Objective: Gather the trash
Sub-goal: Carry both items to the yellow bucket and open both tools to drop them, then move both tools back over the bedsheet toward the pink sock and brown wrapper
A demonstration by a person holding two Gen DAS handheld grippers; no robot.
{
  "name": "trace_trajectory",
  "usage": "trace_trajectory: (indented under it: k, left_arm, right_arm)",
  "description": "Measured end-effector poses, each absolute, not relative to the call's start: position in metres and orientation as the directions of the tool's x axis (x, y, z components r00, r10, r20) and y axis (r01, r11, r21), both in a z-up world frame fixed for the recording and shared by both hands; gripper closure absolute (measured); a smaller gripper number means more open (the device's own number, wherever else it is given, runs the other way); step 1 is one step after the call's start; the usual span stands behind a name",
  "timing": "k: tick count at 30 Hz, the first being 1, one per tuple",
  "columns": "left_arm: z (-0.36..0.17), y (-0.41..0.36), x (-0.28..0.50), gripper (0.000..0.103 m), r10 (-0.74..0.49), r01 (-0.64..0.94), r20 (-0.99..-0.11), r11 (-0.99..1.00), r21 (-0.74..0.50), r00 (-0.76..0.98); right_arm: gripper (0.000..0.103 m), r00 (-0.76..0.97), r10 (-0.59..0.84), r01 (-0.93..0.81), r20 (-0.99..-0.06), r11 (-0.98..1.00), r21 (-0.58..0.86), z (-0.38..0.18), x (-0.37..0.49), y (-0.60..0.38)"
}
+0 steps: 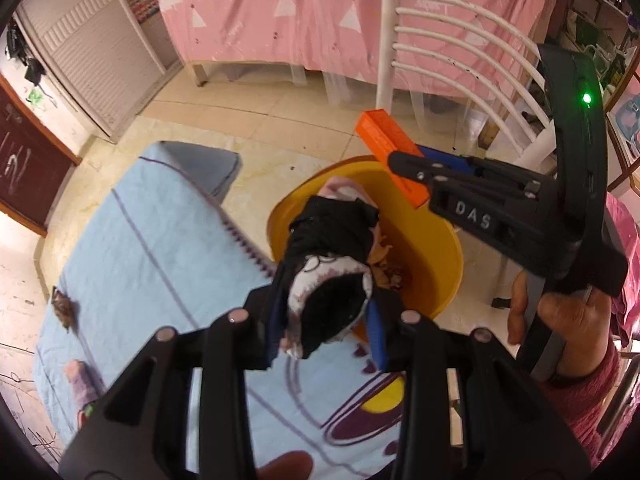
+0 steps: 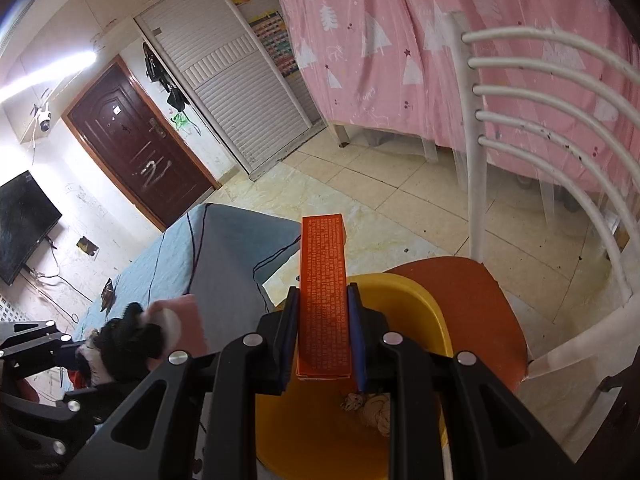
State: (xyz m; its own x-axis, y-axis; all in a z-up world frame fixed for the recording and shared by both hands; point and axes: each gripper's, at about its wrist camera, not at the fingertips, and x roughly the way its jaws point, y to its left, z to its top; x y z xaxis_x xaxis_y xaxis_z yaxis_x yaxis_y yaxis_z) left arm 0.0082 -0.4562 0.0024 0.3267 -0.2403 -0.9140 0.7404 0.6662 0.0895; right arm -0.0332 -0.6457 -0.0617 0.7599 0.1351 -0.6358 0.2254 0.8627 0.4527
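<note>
My left gripper [image 1: 328, 316] is shut on a crumpled black, white and pink wrapper bundle [image 1: 332, 256] and holds it over the yellow bin [image 1: 436, 248]. The bundle also shows in the right wrist view [image 2: 132, 340]. My right gripper [image 2: 322, 336] is shut on a long orange carton [image 2: 324, 292] and holds it above the yellow bin [image 2: 412, 300]. The carton [image 1: 390, 152] and right gripper [image 1: 416, 172] show in the left wrist view over the bin's far rim. Crumpled brown scraps [image 2: 372, 408] lie inside the bin.
A light blue quilted bed [image 1: 152, 240] lies left of the bin, with a small brown wrapper [image 1: 62, 308] on it. A white chair [image 2: 520, 152] with an orange seat [image 2: 472, 300] stands to the right. A pink curtain [image 2: 420, 52] hangs behind.
</note>
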Motion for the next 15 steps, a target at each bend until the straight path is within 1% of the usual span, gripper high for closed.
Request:
trace_trajectory:
  k: [2, 3, 4, 6, 11, 15]
  left_arm:
    - [0.000, -0.465, 0.008, 0.062, -0.244, 0.745, -0.917, 0.663, 0.079, 0.314]
    - [-0.001, -0.466, 0.008, 0.053, -0.247, 0.747, -0.919, 0.660, 0.073, 0.308]
    - [-0.001, -0.468, 0.008, 0.049, -0.249, 0.748, -0.918, 0.660, 0.072, 0.307]
    - [0.000, -0.469, 0.009, 0.046, -0.249, 0.746, -0.918, 0.663, 0.069, 0.307]
    - [0.005, -0.460, 0.012, 0.045, -0.248, 0.729, -0.917, 0.681, 0.065, 0.313]
    - [0.011, -0.445, 0.018, 0.045, -0.249, 0.708, -0.913, 0.704, 0.058, 0.322]
  right_arm:
    - [0.085, 0.756, 0.132, 0.232, -0.642, 0.862, 0.451, -0.064, -0.032, -0.647]
    - [0.085, 0.755, 0.130, 0.234, -0.643, 0.862, 0.449, -0.065, -0.032, -0.647]
    - [0.085, 0.752, 0.127, 0.236, -0.646, 0.864, 0.445, -0.066, -0.031, -0.647]
    - [0.084, 0.751, 0.136, 0.231, -0.646, 0.862, 0.451, -0.067, -0.029, -0.648]
    - [0.076, 0.750, 0.140, 0.227, -0.647, 0.864, 0.450, -0.067, -0.024, -0.645]
    - [0.072, 0.749, 0.142, 0.221, -0.647, 0.867, 0.447, -0.066, -0.022, -0.642]
